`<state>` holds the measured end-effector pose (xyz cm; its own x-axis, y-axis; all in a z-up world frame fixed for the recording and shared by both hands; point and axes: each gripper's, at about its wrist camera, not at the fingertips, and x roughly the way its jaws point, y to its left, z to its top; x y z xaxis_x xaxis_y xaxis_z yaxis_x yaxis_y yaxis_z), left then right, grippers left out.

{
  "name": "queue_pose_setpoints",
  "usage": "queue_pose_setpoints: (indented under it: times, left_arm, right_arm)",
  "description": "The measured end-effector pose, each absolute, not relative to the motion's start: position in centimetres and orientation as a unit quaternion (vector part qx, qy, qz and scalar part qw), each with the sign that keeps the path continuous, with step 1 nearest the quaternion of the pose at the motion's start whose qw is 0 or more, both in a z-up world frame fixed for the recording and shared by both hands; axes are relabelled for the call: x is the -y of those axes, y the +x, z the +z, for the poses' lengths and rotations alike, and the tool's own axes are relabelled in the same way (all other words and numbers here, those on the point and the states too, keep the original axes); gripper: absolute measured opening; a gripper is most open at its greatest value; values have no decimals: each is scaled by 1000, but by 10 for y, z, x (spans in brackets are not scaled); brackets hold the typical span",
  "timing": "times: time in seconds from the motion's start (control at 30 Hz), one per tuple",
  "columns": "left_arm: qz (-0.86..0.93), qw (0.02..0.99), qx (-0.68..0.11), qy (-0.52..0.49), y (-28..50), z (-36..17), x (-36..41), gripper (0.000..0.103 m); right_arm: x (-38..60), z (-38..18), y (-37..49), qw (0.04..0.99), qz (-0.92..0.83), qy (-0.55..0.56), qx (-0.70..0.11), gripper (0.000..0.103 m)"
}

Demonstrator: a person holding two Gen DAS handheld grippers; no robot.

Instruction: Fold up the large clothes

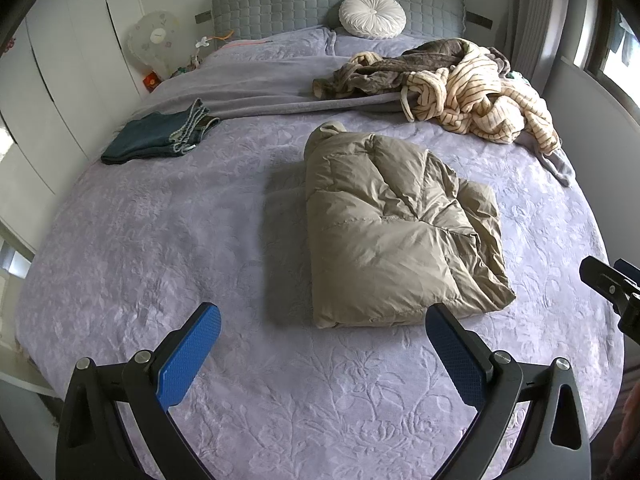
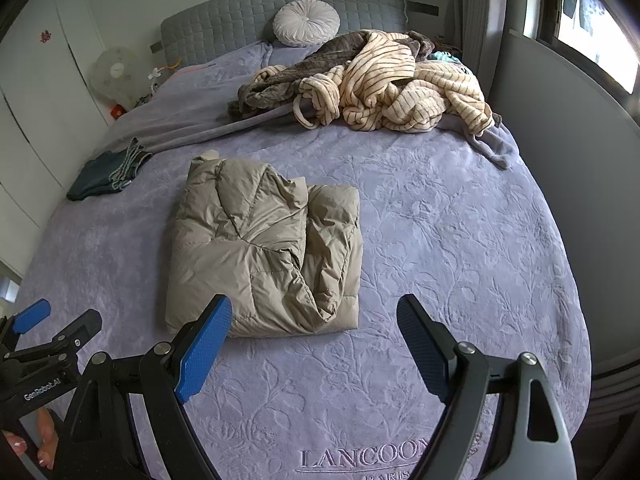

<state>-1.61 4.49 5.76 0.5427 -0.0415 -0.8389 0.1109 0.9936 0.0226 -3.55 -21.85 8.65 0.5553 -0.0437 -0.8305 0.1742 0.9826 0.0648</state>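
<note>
A beige puffer jacket (image 1: 396,228) lies folded into a thick rectangle in the middle of the lavender bed cover (image 1: 140,248); it also shows in the right wrist view (image 2: 264,252). My left gripper (image 1: 324,316) is open and empty, hovering just short of the jacket's near edge. My right gripper (image 2: 316,308) is open and empty, also just short of the jacket's near edge; its fingers show at the right edge of the left wrist view (image 1: 612,284). The left gripper shows at the left of the right wrist view (image 2: 56,320).
Folded dark jeans (image 1: 160,136) lie at the bed's left edge. A heap of striped cream and brown-grey clothes (image 1: 460,84) lies at the far right. A round white cushion (image 1: 372,14) leans on the grey headboard. White wardrobes stand left, a window right.
</note>
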Motion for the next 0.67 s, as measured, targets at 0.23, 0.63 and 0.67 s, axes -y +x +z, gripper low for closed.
queue_pose_setpoints:
  times: [0.23,0.63,0.67]
  left_arm:
    - [-40,878,-476,35,-18,58,-43,103]
    - [-42,878,-476,33,-18,58,-43,102]
    - [-41,877,-477,33,-18,58,-43,102]
  right_arm:
    - [219,86,-35,879,-62,70,-468,87]
    - [217,86,-36,879,-64,71,-468,87]
    - [217,86,-36,879,-64,71,-468,87]
